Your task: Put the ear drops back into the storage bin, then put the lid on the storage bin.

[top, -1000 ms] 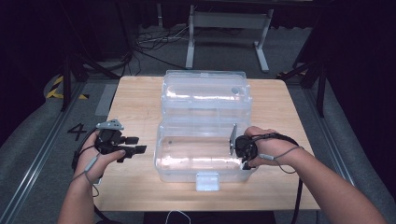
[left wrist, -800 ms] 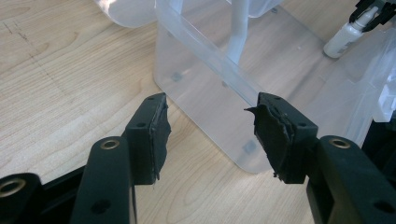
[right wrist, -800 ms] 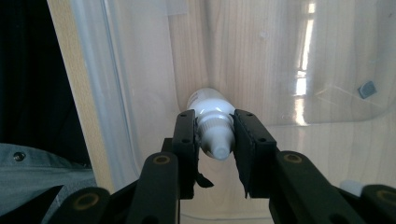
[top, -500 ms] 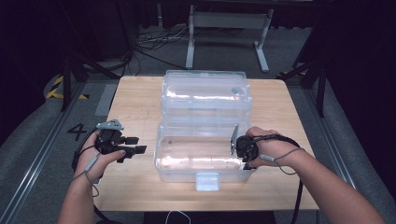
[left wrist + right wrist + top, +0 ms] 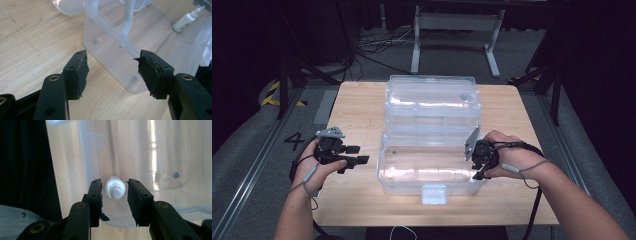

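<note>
A light wooden table (image 5: 362,105) stands in a dark room. On it sits an open clear plastic box (image 5: 432,150). Inside, near its right end, lies a small white dropper bottle (image 5: 115,187). The right gripper (image 5: 114,191) brackets the bottle, seemingly not yet touching. The left gripper (image 5: 112,71), left of the box, gapes empty.

- A wooden table (image 5: 362,105) lay under my left tongs (image 5: 361,160) and my right tongs (image 5: 478,167).
- A painted "4" (image 5: 294,140) marked the grey floor (image 5: 252,165) left of my left tongs.
- Yellow-black tape (image 5: 272,93) sat farther ahead on that side.
- A white metal stand (image 5: 452,22) and loose cables (image 5: 372,45) lay far ahead of both.
</note>
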Action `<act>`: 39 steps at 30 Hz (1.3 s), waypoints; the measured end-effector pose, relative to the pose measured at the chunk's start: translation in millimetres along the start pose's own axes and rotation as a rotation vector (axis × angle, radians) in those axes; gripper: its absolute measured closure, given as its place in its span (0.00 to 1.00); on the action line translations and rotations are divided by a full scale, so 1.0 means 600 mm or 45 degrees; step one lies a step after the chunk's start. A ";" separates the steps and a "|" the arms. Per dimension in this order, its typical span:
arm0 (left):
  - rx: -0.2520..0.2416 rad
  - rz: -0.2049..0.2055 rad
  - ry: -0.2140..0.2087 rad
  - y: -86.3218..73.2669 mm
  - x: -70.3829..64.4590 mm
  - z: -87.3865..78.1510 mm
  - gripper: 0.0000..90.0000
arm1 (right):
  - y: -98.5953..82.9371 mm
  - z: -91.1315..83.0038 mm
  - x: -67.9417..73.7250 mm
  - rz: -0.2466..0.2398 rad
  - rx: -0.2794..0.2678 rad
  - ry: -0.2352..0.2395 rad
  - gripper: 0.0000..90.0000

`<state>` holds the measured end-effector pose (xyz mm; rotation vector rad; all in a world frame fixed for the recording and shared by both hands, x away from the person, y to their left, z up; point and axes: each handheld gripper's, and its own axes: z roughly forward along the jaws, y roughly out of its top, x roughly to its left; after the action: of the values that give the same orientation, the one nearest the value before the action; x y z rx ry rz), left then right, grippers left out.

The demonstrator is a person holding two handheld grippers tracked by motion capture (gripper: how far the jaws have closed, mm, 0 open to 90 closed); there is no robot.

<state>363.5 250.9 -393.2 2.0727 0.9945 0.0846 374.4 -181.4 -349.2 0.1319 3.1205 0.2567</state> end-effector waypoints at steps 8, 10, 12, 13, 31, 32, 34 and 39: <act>0.043 0.019 0.028 0.009 -0.006 -0.002 0.47 | -0.002 0.001 0.021 0.003 -0.168 0.012 0.71; 0.039 0.026 0.030 0.012 -0.008 -0.002 0.47 | -0.004 0.008 0.024 -0.009 -0.215 0.014 0.71; 0.035 0.029 0.034 0.013 -0.008 -0.002 0.47 | -0.007 0.020 0.028 0.001 -0.269 0.021 0.72; 0.022 0.024 0.035 0.014 -0.009 -0.001 0.47 | -0.008 0.023 0.029 0.008 -0.278 0.018 0.72; -0.005 0.145 0.041 0.066 -0.034 0.004 0.47 | -0.004 0.071 0.042 -0.028 -0.321 0.002 0.92; -0.011 0.143 0.051 0.077 -0.037 0.001 0.47 | -0.004 0.072 0.042 -0.033 -0.324 0.004 0.92; -0.030 0.164 0.047 0.089 -0.039 -0.003 0.46 | -0.004 0.072 0.041 -0.038 -0.325 0.010 0.92; -0.062 0.184 0.040 0.115 -0.044 -0.003 0.46 | -0.007 0.073 0.041 -0.024 -0.338 0.016 0.92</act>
<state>387.9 209.4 -336.8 2.1020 0.8522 0.2145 350.0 -176.6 -392.9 0.0977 3.0603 0.6675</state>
